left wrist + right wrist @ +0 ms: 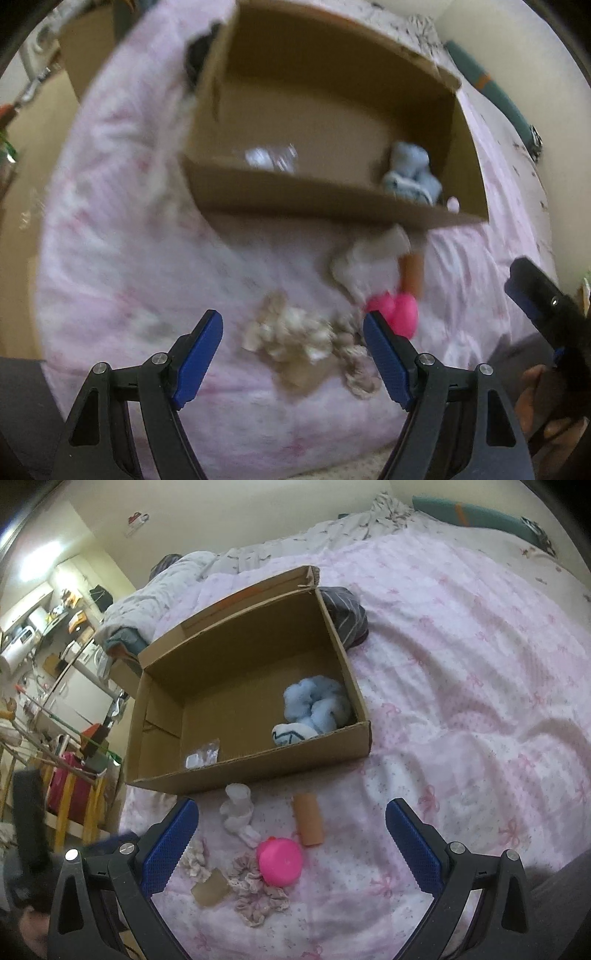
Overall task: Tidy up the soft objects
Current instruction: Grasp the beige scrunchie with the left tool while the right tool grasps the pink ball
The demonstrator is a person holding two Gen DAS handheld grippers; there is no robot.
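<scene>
Your left gripper [293, 354] hangs above the bed with its ribbed blue pads spread wide and nothing between them; the view from it is smeared with blur. Below it lies a crinkled beige scrunchie [295, 338] of gathered, speckled fabric, resting on the pink quilt [129, 258] — a soft, puckered cover printed with small bows.

From your right wrist the layout is sharper. At the far left of the loose pile, a second frilly scrunchie [194, 856] peeks out beside the left pad, with a flat tan cardboard scrap [211, 888] just next to it. A translucent white plastic bottle [238, 806] lies near the box front. The larger beige scrunchie [255, 893] bunches in ruffles, touching a glossy, rounded hot-pink plastic piece [280, 862]. Right of that lies a brown cardboard tube [308, 823], a plain cylinder.

Behind them sits the open corrugated cardboard box [255, 762], flaps up. Inside, a crumpled clear plastic wrapper [202, 757] lies at the front left, and a fluffy pale-blue plush item [314, 705] is curled in the right corner.

Your right gripper [291, 843] is also wide open and empty, over the pile.
</scene>
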